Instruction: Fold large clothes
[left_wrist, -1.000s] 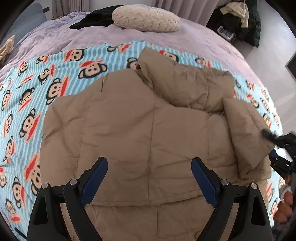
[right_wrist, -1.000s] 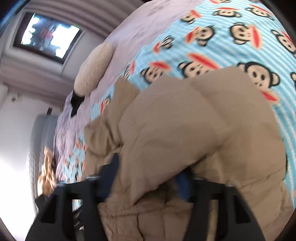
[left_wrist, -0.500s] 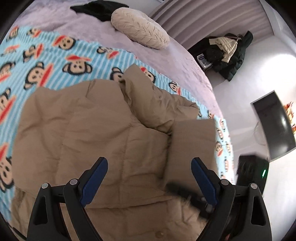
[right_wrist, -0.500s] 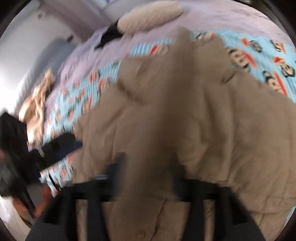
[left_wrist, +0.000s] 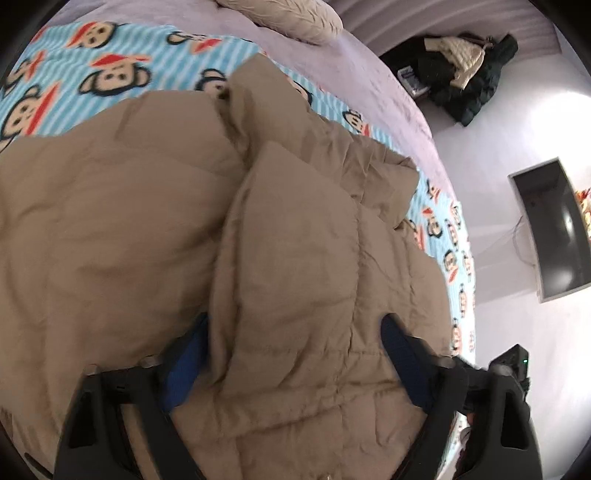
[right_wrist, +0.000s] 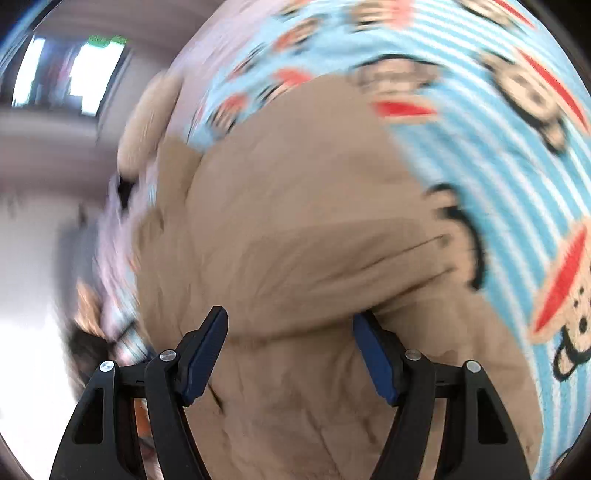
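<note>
left gripper (left_wrist: 291, 354): jaws closing, a jacket (left_wrist: 110, 229) fold between them | right gripper (right_wrist: 290, 354): jaws wide apart over the jacket, gripping nothing | jacket: spread on a monkey blanket (left_wrist: 110, 55) | beyond: pillow (left_wrist: 295, 14), dark clothes heap (left_wrist: 469, 74)

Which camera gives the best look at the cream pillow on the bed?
The left wrist view: the cream pillow lies sharp at the top edge, though cropped, beyond the tan puffer jacket. The right wrist view shows only a pale motion-blurred blob that may be it.
</note>
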